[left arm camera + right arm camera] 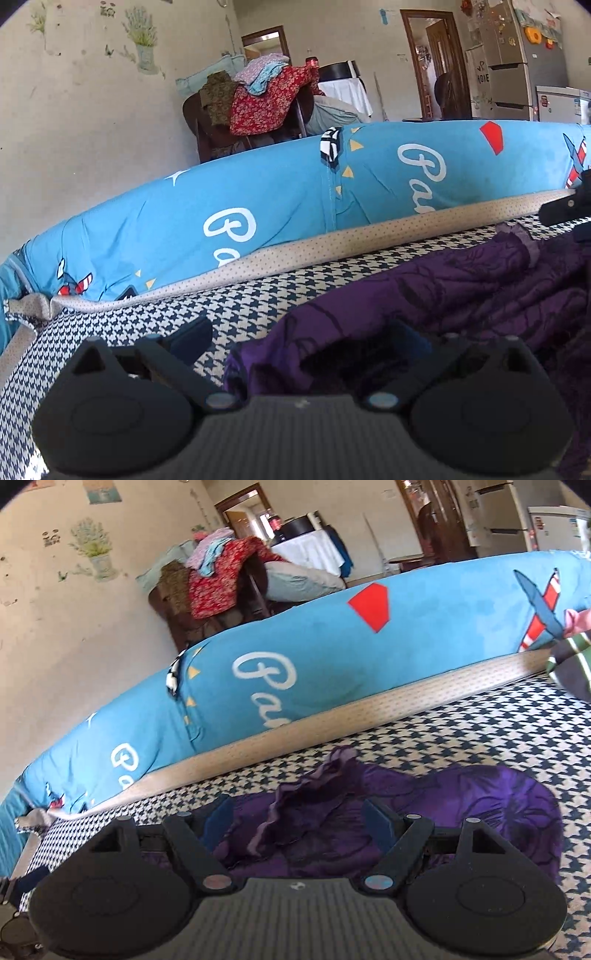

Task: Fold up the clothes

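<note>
A crumpled purple garment [461,280] lies on the black-and-white houndstooth cover [240,306]. My left gripper [303,338] stands open at the garment's left edge. Its left finger is over bare cover and its right finger is sunk in purple folds, with no pad pressing on cloth. In the right wrist view the same purple garment [480,805] spreads over the houndstooth cover [480,731]. My right gripper [297,821] is open just above it, and a ruffled hem [295,805] lies loose between its blue pads [218,821].
A long blue bolster [288,192] with white lettering and a beige dotted trim runs along the far side of the cover. A striped dark garment [572,668] lies at the right edge. Behind stands a chair piled with clothes [258,103], and a fridge [524,59].
</note>
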